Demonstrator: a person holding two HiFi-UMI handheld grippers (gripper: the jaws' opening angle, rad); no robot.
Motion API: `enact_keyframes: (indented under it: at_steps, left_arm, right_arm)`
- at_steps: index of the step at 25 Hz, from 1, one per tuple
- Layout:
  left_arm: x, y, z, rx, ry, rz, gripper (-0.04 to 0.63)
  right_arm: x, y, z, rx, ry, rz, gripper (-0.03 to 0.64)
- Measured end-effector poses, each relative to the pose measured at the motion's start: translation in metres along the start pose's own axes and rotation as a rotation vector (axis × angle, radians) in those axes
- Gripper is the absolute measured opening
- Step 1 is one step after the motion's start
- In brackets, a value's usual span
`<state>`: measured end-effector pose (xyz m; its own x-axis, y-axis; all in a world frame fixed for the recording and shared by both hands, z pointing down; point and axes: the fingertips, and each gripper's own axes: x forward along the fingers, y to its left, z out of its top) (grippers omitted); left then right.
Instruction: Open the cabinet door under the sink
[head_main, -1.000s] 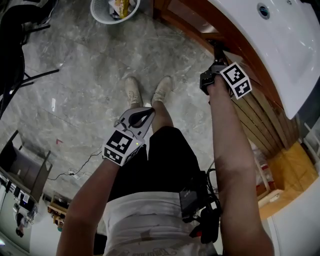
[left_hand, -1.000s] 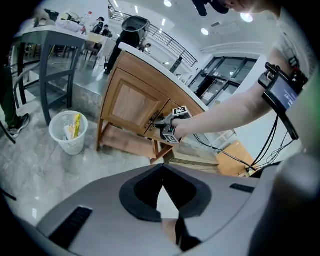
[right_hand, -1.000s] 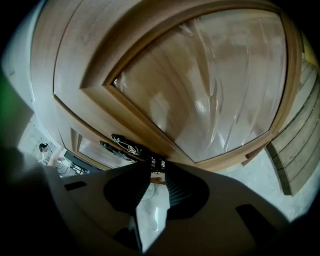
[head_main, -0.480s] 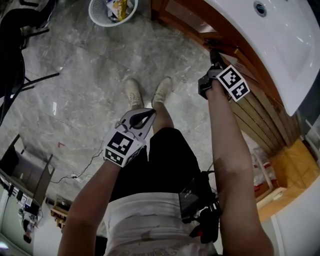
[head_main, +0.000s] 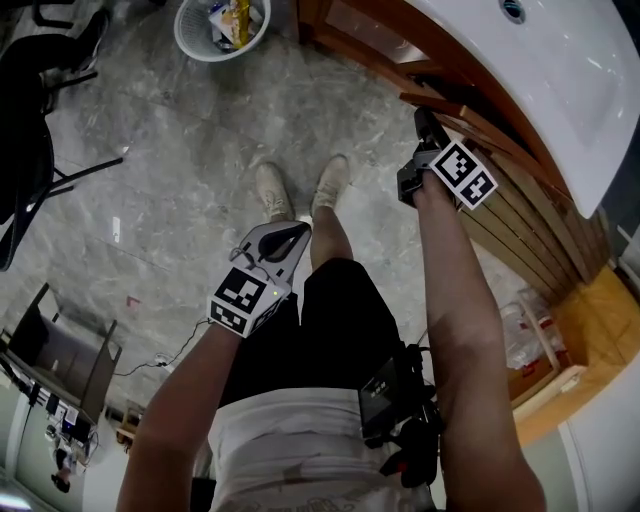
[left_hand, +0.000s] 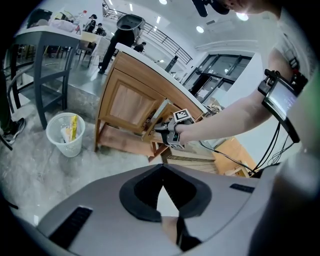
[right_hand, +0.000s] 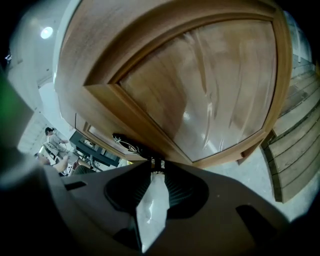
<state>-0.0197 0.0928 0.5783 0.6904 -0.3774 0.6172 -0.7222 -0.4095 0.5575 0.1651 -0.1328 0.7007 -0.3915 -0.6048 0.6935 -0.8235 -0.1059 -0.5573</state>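
Observation:
The wooden cabinet door (head_main: 445, 104) under the white sink (head_main: 560, 90) stands ajar, swung a little out from the cabinet front. My right gripper (head_main: 424, 126) reaches to its edge. In the right gripper view the glossy door panel (right_hand: 210, 85) fills the frame, and my right gripper (right_hand: 155, 164) is shut on the small dark door handle (right_hand: 129, 143). The left gripper view shows that gripper (left_hand: 161, 131) at the ajar door (left_hand: 156, 116) from the side. My left gripper (head_main: 290, 232) hangs shut by my thigh with nothing in it; its jaws (left_hand: 162, 175) meet at the tips.
A white waste basket (head_main: 220, 25) with rubbish stands on the marble floor beside the cabinet's far end. A black chair (head_main: 30, 120) is at the left. Slatted wooden shelving (head_main: 530, 240) runs low under the sink, with plastic bottles (head_main: 525, 330) beside it. My shoes (head_main: 275, 190) are near the cabinet.
My right gripper has drawn slightly away from the cabinet with the handle, and the door's top edge stands further out. The left gripper has stayed where it was.

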Motion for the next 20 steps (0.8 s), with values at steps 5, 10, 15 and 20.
enact_keyframes:
  at_steps: [5, 10, 15, 20]
  left_arm:
    - [-0.007, 0.004, -0.003, 0.029, 0.020, -0.019, 0.009]
    - [-0.014, 0.007, -0.008, 0.064, 0.048, -0.044, 0.009]
    - [-0.015, 0.005, -0.013, 0.104, 0.076, -0.084, 0.009]
    - [-0.018, 0.007, -0.016, 0.149, 0.099, -0.117, 0.009]
  right_arm:
    - [-0.009, -0.002, -0.013, -0.025, 0.009, 0.012, 0.094]
    - [-0.020, -0.003, -0.026, -0.037, 0.007, 0.020, 0.094]
    - [-0.029, -0.007, -0.040, -0.048, 0.006, 0.026, 0.094]
    - [-0.038, -0.012, -0.051, -0.093, 0.020, 0.028, 0.094]
